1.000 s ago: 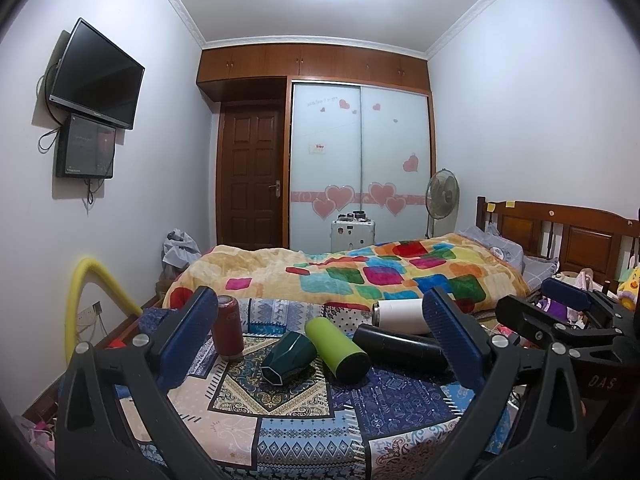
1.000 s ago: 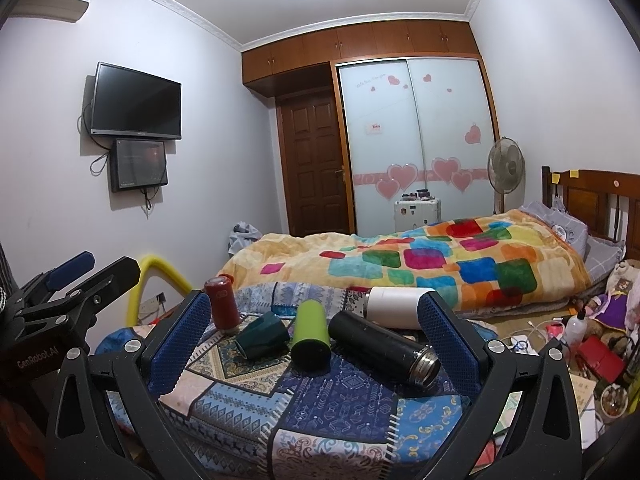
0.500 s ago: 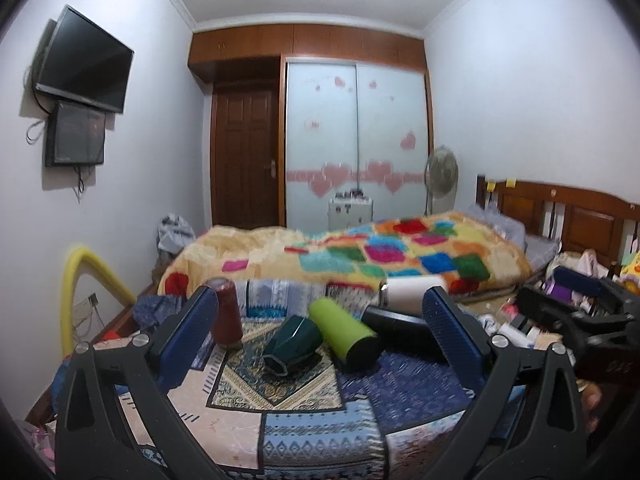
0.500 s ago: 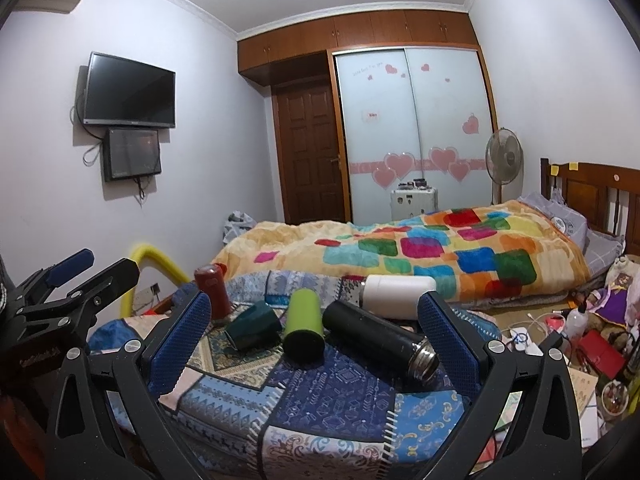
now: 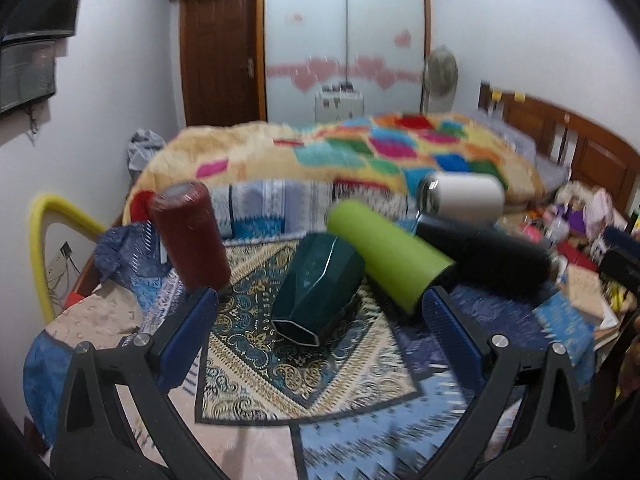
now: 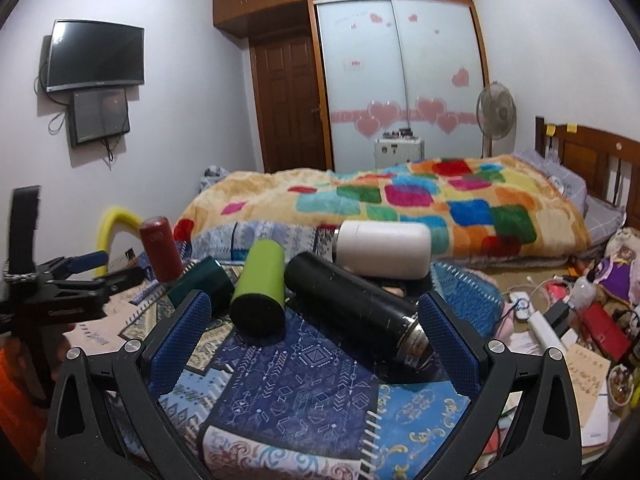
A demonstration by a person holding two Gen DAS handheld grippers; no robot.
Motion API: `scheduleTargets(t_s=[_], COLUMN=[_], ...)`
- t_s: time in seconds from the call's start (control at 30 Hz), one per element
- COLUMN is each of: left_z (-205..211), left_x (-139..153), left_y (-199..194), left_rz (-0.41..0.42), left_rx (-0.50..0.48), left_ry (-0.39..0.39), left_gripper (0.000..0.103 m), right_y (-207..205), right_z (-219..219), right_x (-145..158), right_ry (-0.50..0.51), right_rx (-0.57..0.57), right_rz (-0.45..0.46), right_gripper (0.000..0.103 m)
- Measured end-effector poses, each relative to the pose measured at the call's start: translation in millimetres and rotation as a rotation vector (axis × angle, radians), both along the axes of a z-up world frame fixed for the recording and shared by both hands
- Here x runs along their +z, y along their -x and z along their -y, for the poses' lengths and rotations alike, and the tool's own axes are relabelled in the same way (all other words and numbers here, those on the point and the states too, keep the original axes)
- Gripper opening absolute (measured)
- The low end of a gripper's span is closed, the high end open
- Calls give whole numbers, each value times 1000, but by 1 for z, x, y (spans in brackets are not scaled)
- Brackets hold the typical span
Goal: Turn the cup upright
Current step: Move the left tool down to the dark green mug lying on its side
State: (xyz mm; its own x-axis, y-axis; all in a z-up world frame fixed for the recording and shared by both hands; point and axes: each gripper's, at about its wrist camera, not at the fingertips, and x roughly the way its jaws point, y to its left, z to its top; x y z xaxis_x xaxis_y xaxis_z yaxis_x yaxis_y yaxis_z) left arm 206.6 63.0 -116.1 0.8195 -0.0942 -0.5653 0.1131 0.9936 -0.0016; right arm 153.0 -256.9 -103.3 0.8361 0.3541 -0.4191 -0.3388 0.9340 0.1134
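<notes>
The dark green faceted cup point(image 5: 316, 284) lies on its side at frame centre of the left wrist view, between the left gripper point(image 5: 320, 320)'s open, empty jaws. It looks ceramic: stiff, slick, breakable; grip across its mid-body. The right gripper point(image 6: 314, 332) also gapes empty. Patterned cloth point(image 5: 320, 368) covers the desk; a bed point(image 6: 400, 208) lies behind.

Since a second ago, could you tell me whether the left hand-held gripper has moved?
Yes. The left hand-held gripper has moved forward and tipped down: the dark green cup looms larger, and the wardrobe now runs off the top.
</notes>
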Motion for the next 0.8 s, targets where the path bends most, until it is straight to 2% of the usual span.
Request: scheduleTargets(t_s=[0.2, 0.27, 0.4, 0.5, 0.7, 0.8], left_z=[0, 0, 0, 1, 7, 9], left_x=[-36, -45, -58, -66, -70, -73], left_y=[-47, -61, -81, -95, -106, -107], left_rz=[-112, -140, -194, -249, -284, -296], left_rx=[-30, -42, -69, -105, -131, -116], left_ry=[-53, -69, -59, -34, -48, -73], left_gripper=[103, 99, 96, 90, 86, 79], right_y=[-14, -16, -20, -22, -27, -28], right_z=[-10, -13, -19, -23, -25, -24], right_x=[-10, -12, -18, -22, -24, -24], right_ry=[21, 24, 30, 36, 32, 24], right_rx=[5, 11, 22, 28, 34, 37], right_rz=[-29, -34, -46, -51, -59, -63], right_gripper=[103, 103, 103, 103, 103, 103])
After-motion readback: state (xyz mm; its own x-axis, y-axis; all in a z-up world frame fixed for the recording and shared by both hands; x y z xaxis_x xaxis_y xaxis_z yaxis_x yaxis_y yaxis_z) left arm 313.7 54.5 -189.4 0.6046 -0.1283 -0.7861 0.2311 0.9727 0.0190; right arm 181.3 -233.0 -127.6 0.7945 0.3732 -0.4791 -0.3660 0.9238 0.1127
